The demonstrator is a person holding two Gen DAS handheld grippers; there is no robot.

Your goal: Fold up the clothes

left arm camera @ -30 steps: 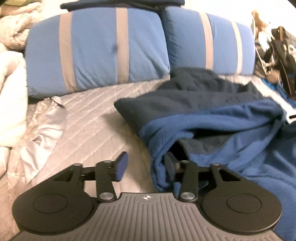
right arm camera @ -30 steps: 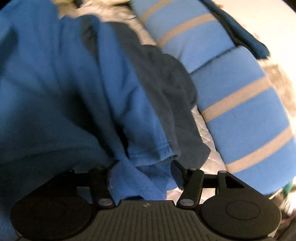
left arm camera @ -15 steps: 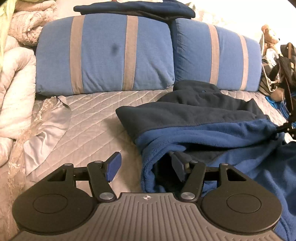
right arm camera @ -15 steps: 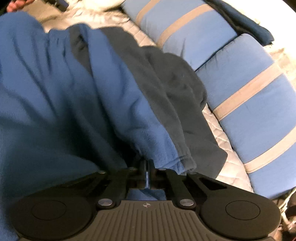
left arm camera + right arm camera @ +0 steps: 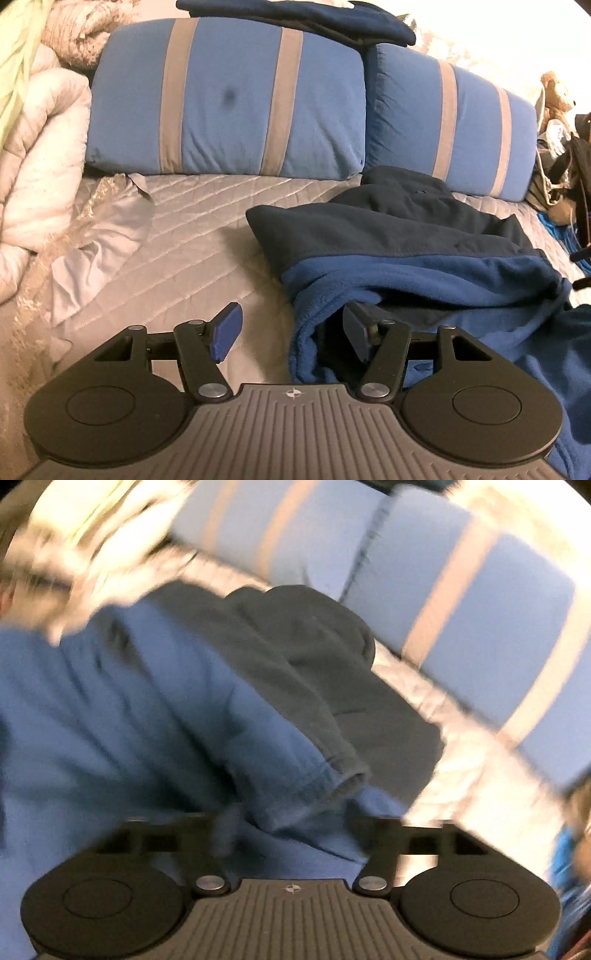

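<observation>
Left wrist view: left tool (image 5: 290, 330) low over the bed (image 5: 192, 236), jaws spread wide. Its left pad sits over bare quilted cover, its right pad is tucked inside the open fold of the fleece garment (image 5: 424, 266), with the blue hem edge between the two pads but not pinched. Garment is two-tone, dark navy upper panel and brighter blue lower part, lying crumpled on the right half of the bed, its top end just touching the right pillow (image 5: 450, 122). Left pillow (image 5: 225, 99) beside it, both blue with tan stripes, a dark folded cloth (image 5: 295, 14) lying on top of them. White duvet (image 5: 33, 147) bunched at far left. Stuffed toy (image 5: 557, 92) at far right edge.

Right wrist view: heavy motion blur. Right tool (image 5: 291, 834) with jaws spread apart, hovering over the same garment (image 5: 147, 720); a rolled cuff or hem (image 5: 343, 771) lies just ahead between the fingers, not gripped. Striped pillows (image 5: 461, 609) behind.
</observation>
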